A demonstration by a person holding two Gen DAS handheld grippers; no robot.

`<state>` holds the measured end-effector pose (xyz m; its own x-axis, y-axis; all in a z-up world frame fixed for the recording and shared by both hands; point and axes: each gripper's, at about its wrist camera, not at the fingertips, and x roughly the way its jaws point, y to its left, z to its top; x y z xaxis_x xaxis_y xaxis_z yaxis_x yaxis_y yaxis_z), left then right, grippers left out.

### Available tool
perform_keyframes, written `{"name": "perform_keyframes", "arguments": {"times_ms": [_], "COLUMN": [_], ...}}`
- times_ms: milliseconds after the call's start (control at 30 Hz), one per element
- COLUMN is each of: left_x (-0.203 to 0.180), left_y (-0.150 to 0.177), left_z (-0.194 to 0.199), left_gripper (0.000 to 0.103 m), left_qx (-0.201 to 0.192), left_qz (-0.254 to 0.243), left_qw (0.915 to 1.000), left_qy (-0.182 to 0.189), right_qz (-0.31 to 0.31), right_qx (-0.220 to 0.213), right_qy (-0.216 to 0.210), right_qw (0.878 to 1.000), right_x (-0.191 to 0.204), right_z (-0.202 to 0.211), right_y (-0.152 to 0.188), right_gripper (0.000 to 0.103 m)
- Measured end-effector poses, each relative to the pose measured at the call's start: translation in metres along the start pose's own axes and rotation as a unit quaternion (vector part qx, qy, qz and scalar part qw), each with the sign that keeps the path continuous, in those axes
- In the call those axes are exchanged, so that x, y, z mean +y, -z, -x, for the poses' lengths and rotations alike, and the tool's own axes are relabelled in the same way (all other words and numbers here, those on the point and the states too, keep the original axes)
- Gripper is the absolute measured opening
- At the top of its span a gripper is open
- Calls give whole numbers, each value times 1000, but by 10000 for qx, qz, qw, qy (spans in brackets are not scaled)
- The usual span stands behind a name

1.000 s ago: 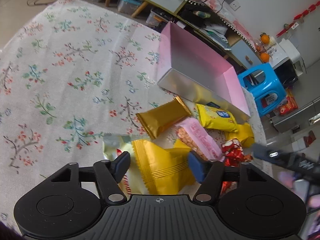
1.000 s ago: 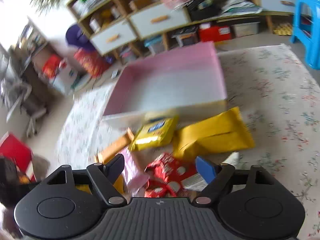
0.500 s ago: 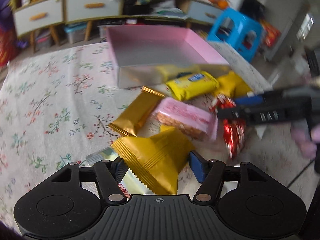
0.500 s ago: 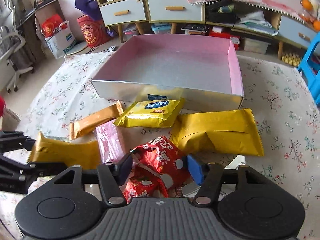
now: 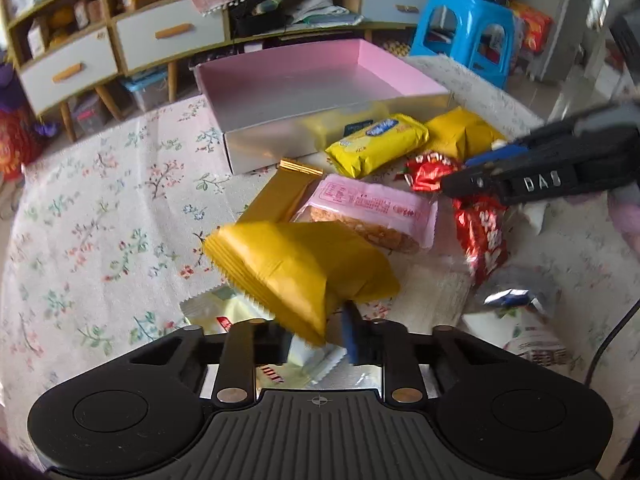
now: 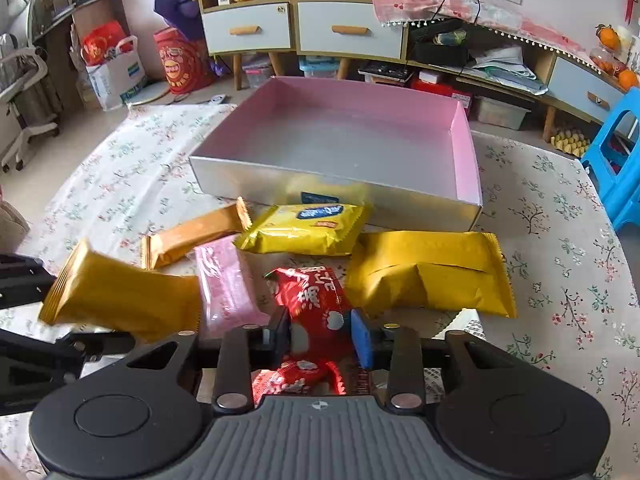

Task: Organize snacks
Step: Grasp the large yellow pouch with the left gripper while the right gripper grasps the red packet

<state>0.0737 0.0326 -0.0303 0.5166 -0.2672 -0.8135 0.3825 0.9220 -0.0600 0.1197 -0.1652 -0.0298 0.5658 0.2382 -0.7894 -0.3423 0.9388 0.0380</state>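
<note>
My left gripper [image 5: 316,338] closing on gold packet [image 5: 296,270]; right gripper [image 6: 320,334] closing on red packet [image 6: 310,296]. Pink-lined box [image 6: 464,152] beyond yellow biscuit pack [image 6: 304,230].

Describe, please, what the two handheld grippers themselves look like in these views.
Both are matt black plastic. The left gripper and right gripper each have a ribbed grey-black body, two round discs, silver screw heads and blue pads on the fingers. In the left view, the right gripper's side shows raised letters and a thin black cable.
</note>
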Motion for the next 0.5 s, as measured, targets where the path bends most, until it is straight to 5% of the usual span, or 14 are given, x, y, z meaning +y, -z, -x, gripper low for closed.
{"name": "perform_keyframes", "arguments": {"times_ms": [133, 500], "left_x": [9, 23], "left_y": [-2, -6], "left_z": [2, 11], "left_gripper": [0, 0], "left_qx": [-77, -356], "left_qz": [334, 777], "left_qw": [9994, 9963], "left_qy": [-32, 4], "right_qz": [-114, -697], "right_qx": [-57, -121], "right_qy": [-76, -238], "right_qw": [9999, 9972], "right_x": [-2, -20], "right_z": [6, 15], "right_y": [-2, -6], "right_gripper": [22, 22]}}
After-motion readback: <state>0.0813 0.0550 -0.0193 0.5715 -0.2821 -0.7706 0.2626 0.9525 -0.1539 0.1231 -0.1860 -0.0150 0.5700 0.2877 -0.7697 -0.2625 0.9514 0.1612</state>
